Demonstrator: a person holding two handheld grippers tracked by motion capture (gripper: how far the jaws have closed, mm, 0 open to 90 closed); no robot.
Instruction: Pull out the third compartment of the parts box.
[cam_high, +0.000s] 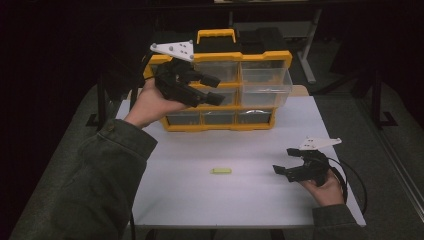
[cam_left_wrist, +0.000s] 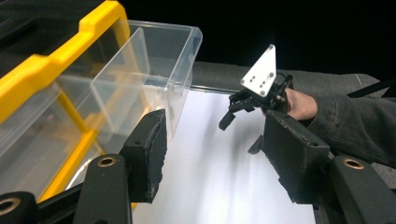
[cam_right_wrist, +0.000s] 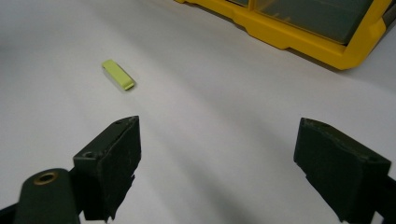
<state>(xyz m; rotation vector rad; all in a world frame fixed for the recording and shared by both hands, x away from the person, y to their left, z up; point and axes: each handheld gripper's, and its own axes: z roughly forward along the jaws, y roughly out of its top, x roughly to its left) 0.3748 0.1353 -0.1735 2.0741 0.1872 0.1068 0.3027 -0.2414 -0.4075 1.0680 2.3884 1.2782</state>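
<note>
Left tongs (cam_high: 212, 89) are open and empty, just beside the pulled-out clear drawer (cam_high: 264, 86). Right tongs (cam_high: 284, 161) gape empty; the green piece (cam_high: 220, 171) lies ahead-left on the desk (cam_high: 200, 200). I'd approach it low and square.

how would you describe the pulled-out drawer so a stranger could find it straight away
Start at the yellow drawer cabinet at the back of the white table. Look at its right-hand column, middle row. That clear drawer sticks out toward the front, while its neighbours sit flush.
</note>
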